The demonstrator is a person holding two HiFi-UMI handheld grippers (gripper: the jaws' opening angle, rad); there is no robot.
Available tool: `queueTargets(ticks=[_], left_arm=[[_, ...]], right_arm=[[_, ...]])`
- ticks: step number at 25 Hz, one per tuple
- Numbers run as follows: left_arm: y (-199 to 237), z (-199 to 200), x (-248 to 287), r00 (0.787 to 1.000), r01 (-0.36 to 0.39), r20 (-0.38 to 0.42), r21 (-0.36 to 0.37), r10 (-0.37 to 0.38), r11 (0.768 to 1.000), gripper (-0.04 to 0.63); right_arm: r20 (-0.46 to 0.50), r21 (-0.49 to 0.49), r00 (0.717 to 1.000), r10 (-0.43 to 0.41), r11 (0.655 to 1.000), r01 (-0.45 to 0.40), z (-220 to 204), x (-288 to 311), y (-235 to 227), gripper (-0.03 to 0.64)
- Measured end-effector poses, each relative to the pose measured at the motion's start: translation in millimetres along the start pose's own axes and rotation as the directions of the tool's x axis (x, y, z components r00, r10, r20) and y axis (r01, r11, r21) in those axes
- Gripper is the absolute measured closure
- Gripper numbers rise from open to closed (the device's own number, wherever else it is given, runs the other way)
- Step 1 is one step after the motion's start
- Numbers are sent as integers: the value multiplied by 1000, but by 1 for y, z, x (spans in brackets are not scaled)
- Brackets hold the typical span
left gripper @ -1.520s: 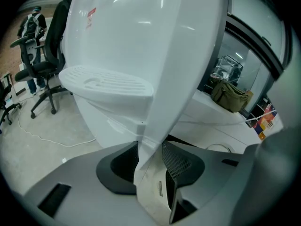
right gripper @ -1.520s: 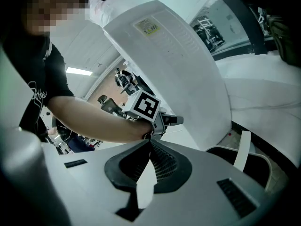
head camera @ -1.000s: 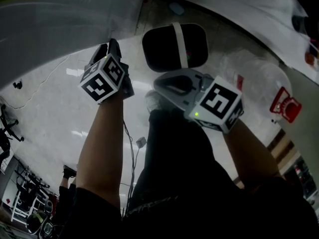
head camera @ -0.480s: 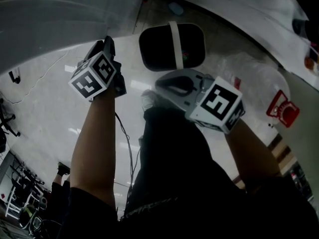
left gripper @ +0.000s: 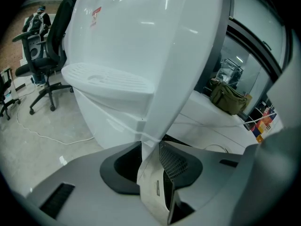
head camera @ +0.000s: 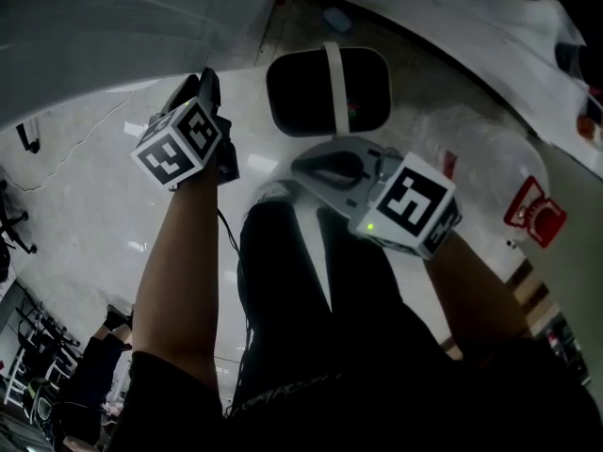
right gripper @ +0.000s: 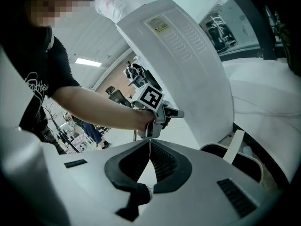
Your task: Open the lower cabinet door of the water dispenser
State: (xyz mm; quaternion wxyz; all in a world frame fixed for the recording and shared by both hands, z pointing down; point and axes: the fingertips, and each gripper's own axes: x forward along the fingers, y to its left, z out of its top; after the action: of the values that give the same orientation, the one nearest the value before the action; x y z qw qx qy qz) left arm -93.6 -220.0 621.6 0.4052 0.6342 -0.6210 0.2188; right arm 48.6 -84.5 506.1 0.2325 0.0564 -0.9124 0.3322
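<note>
The left gripper (left gripper: 151, 144) is pinching the thin edge of the door (left gripper: 188, 69) between its jaws. The door is already standing out from the white dispenser (left gripper: 108, 41), at the far left. So I think the step is swinging the door open, and it is partly done. Next, the left gripper needs to keep its pinch and pull the door wider, slowly, so the edge is not slipping out. In the middle, a black tub (head camera: 330, 88) with a white strap is sitting farther off. On the right, the right gripper (right gripper: 149, 142) is waiting with its jaws closed together, holding nothing. Since a second ago both grippers are staying about where they were. The person's legs are now standing apart, with floor showing between them.
</note>
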Motion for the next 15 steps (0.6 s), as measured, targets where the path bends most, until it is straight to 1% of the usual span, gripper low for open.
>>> queueTargets(ticks=[6,10,13,15], left_arm=[[3,0,-2,1000,-2,4,12,2,1000,482],[6,-7,-5,1000,-2,6,40,2,999,482],[10,-12,-9,1000,15,10,34,-15,999,483],[11,-14,-12,1000,29,8,43,-30,999,483]], right_arm=[[21,15,1000,-19,1000,18,7,-1,-2,601],[35,30,999,-21,999,20,6,4,2,601],[30,27,999,-19,999,18,0,9,6,601],[22,23,1000,-19,1000,19,-3,11,9,601]])
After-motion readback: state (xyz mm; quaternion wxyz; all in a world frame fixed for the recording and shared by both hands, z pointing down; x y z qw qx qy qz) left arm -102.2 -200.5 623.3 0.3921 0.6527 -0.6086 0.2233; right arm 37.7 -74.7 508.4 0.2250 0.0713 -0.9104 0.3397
